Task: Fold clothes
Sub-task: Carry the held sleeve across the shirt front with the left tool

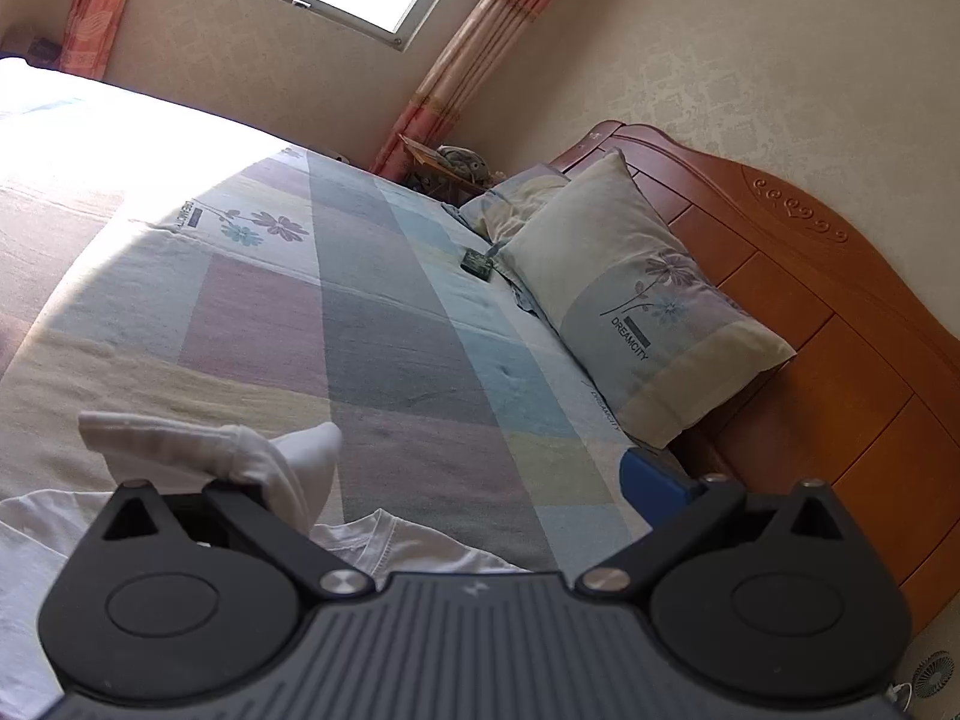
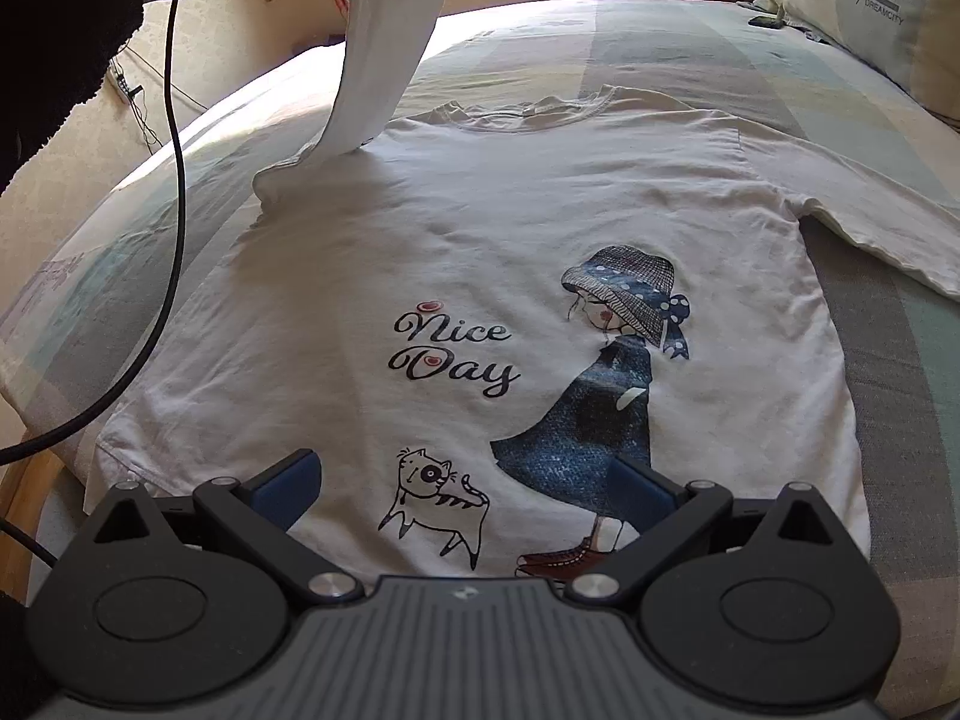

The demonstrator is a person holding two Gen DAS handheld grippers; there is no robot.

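Note:
A white T-shirt (image 2: 480, 228) printed with "Nice Day", a girl and a cat lies face up on the bed. Its left sleeve (image 2: 390, 30) is lifted high above the shoulder, up to the hand-held left gripper at the top left of the right wrist view. In the left wrist view that sleeve (image 1: 240, 456) drapes over the left finger and hides it. My left gripper (image 1: 456, 480) has its jaws spread wide, with the blue right finger (image 1: 654, 486) bare. My right gripper (image 2: 465, 486) is open just above the hem by the cat print, holding nothing. The right sleeve (image 2: 870, 228) lies flat.
The bed has a pastel patchwork sheet (image 1: 390, 330). Pillows (image 1: 636, 312) lean on a wooden headboard (image 1: 810, 330), with a small dark object (image 1: 478, 264) beside them. A black cable (image 2: 174, 180) hangs along the left bed edge. A sleeved arm (image 2: 60, 30) fills the top left.

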